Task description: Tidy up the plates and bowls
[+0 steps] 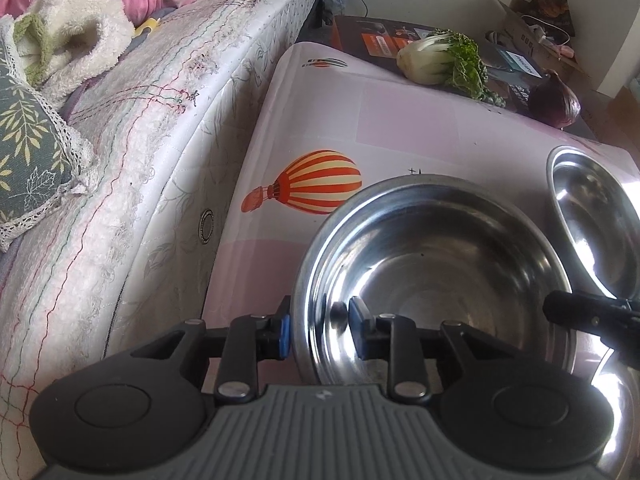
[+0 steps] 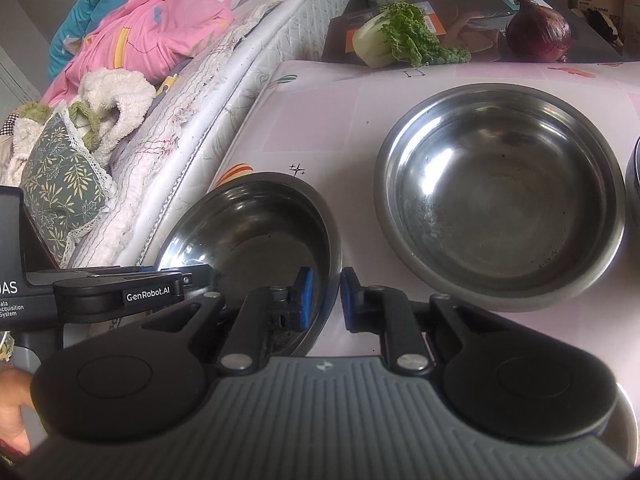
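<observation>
A steel bowl [image 1: 432, 280] stands on the pink balloon-print table; it also shows in the right wrist view [image 2: 256, 224]. My left gripper [image 1: 320, 326] straddles its left rim, one blue pad outside and one inside, with a gap to the rim. My right gripper [image 2: 325, 296] straddles its right rim the same way, pads slightly apart from the metal. A second, wider steel bowl [image 2: 500, 196] stands to the right, also seen in the left wrist view [image 1: 596, 216]. Another steel rim [image 1: 616, 420] shows at the lower right.
A mattress [image 1: 160, 128] with bedding runs along the table's left edge. A leafy cabbage [image 2: 396, 36] and a red onion [image 2: 538, 32] lie at the table's far edge on flat boxes. A dark container edge [image 2: 634, 184] is at far right.
</observation>
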A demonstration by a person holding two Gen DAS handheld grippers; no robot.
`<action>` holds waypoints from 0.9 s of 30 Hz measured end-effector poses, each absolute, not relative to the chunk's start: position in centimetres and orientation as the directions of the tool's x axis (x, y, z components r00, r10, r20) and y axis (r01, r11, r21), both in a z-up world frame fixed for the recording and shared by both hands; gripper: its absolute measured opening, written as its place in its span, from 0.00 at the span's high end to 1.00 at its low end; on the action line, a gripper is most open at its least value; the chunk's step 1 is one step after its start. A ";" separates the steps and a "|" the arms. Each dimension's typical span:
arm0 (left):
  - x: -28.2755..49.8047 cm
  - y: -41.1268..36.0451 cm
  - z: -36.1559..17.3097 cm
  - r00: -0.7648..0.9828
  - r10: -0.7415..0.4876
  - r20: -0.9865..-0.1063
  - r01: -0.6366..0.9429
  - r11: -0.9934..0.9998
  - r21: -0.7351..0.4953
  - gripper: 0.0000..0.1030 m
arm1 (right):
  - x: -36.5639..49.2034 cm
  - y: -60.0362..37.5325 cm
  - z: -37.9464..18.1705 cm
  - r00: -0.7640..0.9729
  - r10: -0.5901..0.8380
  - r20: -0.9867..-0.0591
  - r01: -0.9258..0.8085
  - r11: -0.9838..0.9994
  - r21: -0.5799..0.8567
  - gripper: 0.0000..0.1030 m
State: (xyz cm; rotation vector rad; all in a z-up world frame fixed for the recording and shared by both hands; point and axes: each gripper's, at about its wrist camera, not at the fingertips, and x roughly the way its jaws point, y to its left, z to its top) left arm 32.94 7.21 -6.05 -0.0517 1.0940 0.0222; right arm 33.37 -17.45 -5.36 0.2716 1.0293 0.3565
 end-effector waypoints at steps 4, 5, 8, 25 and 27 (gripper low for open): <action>33.0 7.3 -6.0 0.457 -0.010 -0.889 -0.052 0.998 -0.038 0.72 | 33.2 -17.4 -5.1 0.477 0.406 -0.779 -0.164 0.912 0.375 0.87; 32.9 7.3 -5.9 0.458 -0.010 -0.889 -0.053 0.998 -0.039 0.72 | 33.2 -17.4 -5.0 0.480 0.407 -0.778 -0.164 0.912 0.376 0.87; 32.8 7.3 -5.7 0.465 -0.010 -0.885 -0.051 0.998 -0.038 0.72 | 33.3 -17.5 -4.7 0.487 0.408 -0.773 -0.168 0.912 0.375 0.87; 31.8 7.1 -3.5 0.508 -0.010 -0.862 -0.046 0.998 -0.039 0.72 | 32.9 -18.0 -3.3 0.513 0.421 -0.748 -0.170 0.904 0.392 0.86; 31.7 7.1 -3.3 0.510 -0.012 -0.860 -0.044 0.998 -0.040 0.72 | 32.8 -18.1 -3.1 0.515 0.422 -0.746 -0.170 0.904 0.393 0.86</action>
